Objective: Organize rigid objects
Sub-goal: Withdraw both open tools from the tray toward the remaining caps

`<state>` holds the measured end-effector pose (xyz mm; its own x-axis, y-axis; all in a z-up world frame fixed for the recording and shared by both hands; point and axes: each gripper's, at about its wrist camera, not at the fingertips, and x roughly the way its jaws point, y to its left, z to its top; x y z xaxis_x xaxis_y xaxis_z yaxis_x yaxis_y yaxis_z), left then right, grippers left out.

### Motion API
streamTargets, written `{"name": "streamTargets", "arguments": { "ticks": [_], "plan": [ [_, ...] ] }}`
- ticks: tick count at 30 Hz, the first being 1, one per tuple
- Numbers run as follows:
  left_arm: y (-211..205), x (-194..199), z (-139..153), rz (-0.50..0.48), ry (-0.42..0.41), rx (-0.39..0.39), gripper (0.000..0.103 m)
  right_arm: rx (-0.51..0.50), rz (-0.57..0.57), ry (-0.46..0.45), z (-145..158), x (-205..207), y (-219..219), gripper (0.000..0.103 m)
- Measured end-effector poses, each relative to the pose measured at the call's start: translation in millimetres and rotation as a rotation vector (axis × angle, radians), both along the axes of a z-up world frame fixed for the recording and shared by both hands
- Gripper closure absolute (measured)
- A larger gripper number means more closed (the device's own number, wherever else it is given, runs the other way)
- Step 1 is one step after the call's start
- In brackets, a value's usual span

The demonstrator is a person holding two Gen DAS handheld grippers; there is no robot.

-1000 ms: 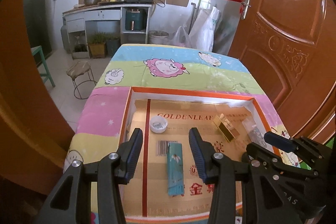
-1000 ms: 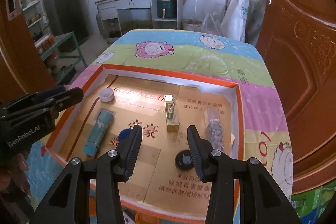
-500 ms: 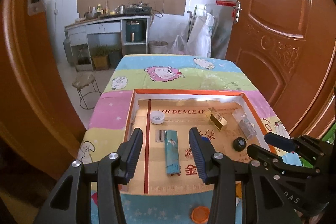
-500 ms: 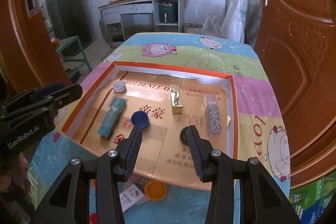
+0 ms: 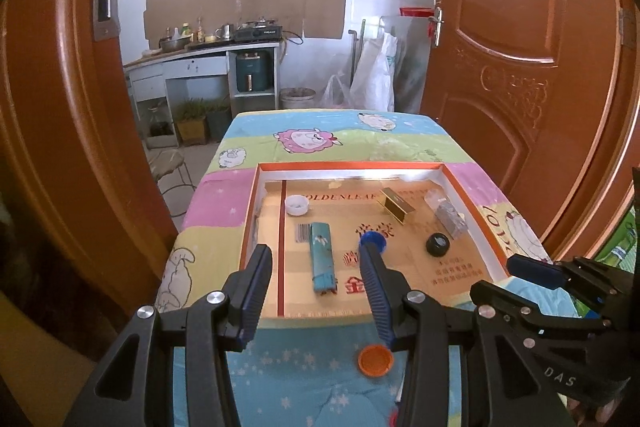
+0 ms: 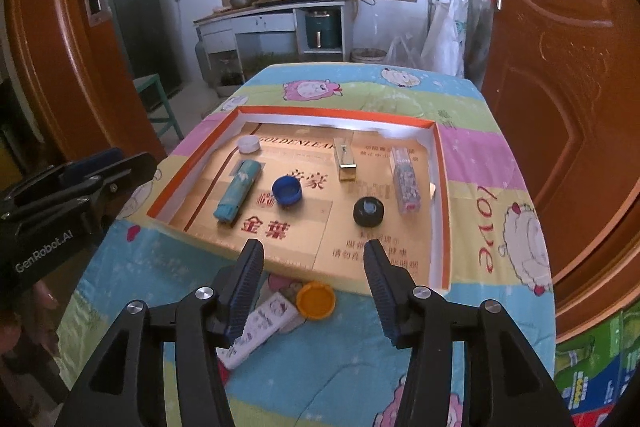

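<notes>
Two orange doors [image 5: 520,75], cartoon-sheep cloth [image 6: 472,163] over table, perhaps kitchen counter [image 6: 276,13] behind

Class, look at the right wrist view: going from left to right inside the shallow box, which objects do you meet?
White cap → teal tube → blue cap → gold box → black cap → clear patterned box.
</notes>
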<state>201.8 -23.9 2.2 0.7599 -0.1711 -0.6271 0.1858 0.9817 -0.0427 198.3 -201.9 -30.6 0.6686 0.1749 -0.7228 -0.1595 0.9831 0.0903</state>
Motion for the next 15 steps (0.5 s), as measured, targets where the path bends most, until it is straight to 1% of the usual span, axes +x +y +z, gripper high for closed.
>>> {"name": "streamTargets", "arguments": {
  "ticks": [3,6,10,15],
  "plan": [
    [1.5,-10.0,1.1,-0.006,-0.001,0.001,0.057,0.005,-0.013,-0.001,0.0,-11.2,-2.0,0.049],
    [0.5,-20.9,1.4,-0.017,-0.011,0.01,0.057,0.009,-0.013,0.008,-1.3,-21.8,-2.8,0.044],
    [-1.2,-34.7,0.9,-0.033,-0.023,0.006,0.057,0.021,-0.014,0.012,-2.7,-35.1,-4.1,0.044],
    [-1.0,-50.1,-5.8,-0.06,-0.006,-0.024,0.057,0.031,-0.034,0.01,-4.3,-52.4,-9.6,0.043]
  ]
}}
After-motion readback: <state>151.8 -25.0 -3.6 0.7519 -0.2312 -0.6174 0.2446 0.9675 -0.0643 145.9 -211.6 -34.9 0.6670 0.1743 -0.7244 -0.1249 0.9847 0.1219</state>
